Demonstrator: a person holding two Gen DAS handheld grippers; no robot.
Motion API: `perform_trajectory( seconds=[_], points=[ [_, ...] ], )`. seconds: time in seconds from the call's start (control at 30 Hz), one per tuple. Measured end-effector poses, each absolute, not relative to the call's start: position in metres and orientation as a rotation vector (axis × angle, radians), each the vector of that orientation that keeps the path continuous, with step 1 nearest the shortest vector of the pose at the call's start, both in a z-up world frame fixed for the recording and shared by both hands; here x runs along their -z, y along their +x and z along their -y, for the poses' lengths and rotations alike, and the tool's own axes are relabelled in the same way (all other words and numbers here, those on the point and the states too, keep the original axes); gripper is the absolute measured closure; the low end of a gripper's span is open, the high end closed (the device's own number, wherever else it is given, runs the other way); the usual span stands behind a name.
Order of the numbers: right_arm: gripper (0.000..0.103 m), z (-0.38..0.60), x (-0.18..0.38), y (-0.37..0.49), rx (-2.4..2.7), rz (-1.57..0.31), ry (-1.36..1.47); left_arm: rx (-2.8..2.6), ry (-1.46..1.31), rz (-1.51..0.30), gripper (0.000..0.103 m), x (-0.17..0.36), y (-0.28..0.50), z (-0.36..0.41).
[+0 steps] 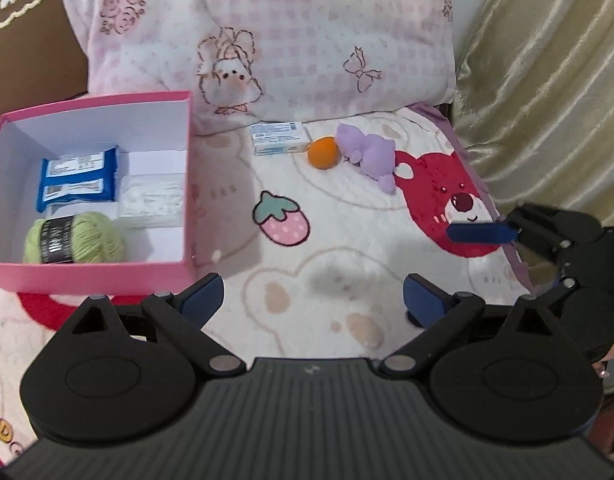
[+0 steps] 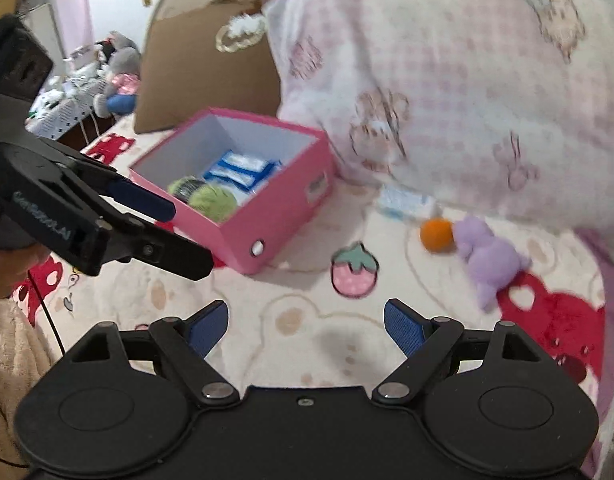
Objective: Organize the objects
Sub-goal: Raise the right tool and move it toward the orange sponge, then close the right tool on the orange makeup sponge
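Both the left gripper (image 1: 313,298) and right gripper (image 2: 306,326) hover released over the bed (image 1: 347,248), holding nothing. The pink box (image 1: 87,276) sits near the bed's left side; an orange ball (image 1: 323,153) touches a purple plush toy (image 1: 369,156) by the pillow (image 1: 307,40).

Bedding: cream fleece blanket printed with bears and a strawberry (image 1: 327,240), spread flat
Pillow: pink-checked plush pillow with bunny drawings (image 1: 287,32), leaning behind the blanket
Cushion: brown cushion with a white cloud patch (image 2: 211,68)
Curtain: shiny gold drape (image 1: 547,80)
Background: grey stuffed toy (image 2: 119,76) on a cluttered surface
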State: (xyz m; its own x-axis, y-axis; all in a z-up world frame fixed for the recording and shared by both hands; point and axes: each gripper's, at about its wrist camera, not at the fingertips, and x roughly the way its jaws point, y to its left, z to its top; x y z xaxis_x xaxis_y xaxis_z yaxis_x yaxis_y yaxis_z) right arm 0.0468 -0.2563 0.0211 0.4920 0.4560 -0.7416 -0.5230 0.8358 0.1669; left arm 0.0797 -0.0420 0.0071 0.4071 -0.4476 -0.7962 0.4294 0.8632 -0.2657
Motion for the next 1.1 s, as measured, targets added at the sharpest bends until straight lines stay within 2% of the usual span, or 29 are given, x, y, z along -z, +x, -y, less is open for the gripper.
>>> perform_trajectory(
  seconds=[0.17,0.47,0.73,0.87,0.93,1.1],
  points=[
    [0.015,0.263,-0.001,0.063,-0.562,-0.89,-0.064,0.546,-0.033,-1.007,0.005,0.006,0.094,0.059],
    [0.015,0.256,0.032,0.074,-0.488,-0.741,-0.308,0.551,-0.016,-0.953,0.006,0.025,0.114,0.098],
    [0.019,0.276,0.048,0.106,-0.482,-0.704,-0.224,0.536,-0.035,-0.929,0.008,0.051,0.147,0.128],
    [0.025,0.283,0.067,0.124,-0.467,-0.692,-0.166,0.543,-0.097,-0.917,0.008,0.066,0.168,0.144],
    [0.031,0.283,0.074,0.134,-0.463,-0.71,-0.151,0.526,-0.117,-0.91,0.008,0.073,0.179,0.151],
    [0.032,0.284,0.084,0.159,-0.447,-0.742,-0.103,0.488,-0.213,-0.919,0.008,0.094,0.206,0.154]
  ],
)
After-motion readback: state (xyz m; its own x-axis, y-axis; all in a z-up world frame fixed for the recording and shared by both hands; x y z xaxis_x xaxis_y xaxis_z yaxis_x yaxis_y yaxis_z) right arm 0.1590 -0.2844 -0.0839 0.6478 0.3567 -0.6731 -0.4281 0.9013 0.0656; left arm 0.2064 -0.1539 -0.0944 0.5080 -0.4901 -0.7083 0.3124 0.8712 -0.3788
